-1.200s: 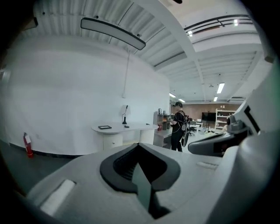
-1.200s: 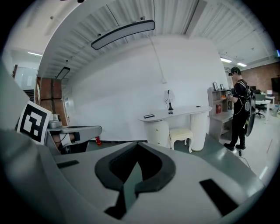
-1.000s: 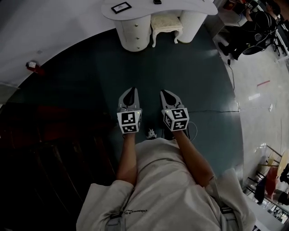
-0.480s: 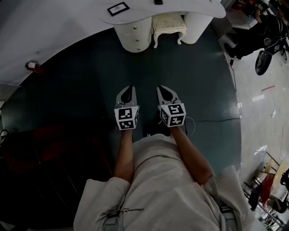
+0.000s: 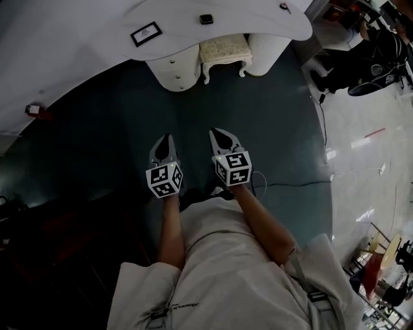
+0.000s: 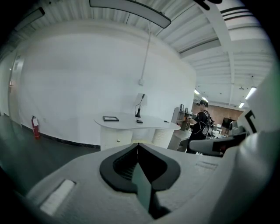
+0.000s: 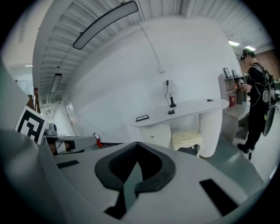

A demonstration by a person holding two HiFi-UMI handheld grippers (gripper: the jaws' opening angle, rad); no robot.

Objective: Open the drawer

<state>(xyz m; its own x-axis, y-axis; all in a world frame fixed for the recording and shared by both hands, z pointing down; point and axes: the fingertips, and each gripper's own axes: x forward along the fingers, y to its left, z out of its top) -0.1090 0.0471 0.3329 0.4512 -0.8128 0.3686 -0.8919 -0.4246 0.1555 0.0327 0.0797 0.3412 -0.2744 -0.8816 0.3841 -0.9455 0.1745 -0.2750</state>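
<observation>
Dark teal flooring [image 5: 271, 122] fills the room as far as a curved white wall [image 5: 64, 51], against which a white desk [image 5: 258, 19] with a rounded top stands. Its left support is the drawer pedestal [image 5: 177, 71] – a rounded white column whose drawer fronts carry small knobs and sit flush. It is well apart from both grippers, with bare floor between. Just beside the pedestal, a cream-cushioned stool [image 5: 224, 48] is tucked under the top, with a ribbed white column [image 5: 264, 45] on its other side. On the top lie a dark-rimmed frame [image 5: 146, 33] and a small black object [image 5: 206, 19]; a black stand [image 7: 172, 101] rises near the wall. A red fire extinguisher [image 5: 33, 110] stands at the wall far to the left. A person in dark clothing [image 7: 256, 100] stands at the shelving to the right, clear of the desk front. A thin cable [image 5: 258, 184] lies on the floor near the right forearm. The left gripper [image 5: 168, 139] and the right gripper [image 5: 215, 134] are held side by side, pointing toward the desk; both are clenched, jaw tips together with nothing between them. Each marker cube [image 5: 164, 178] shows black-and-white square patterns only – no lettering. Small print at the shirt hem [image 5: 187, 303] is too fine to read.
</observation>
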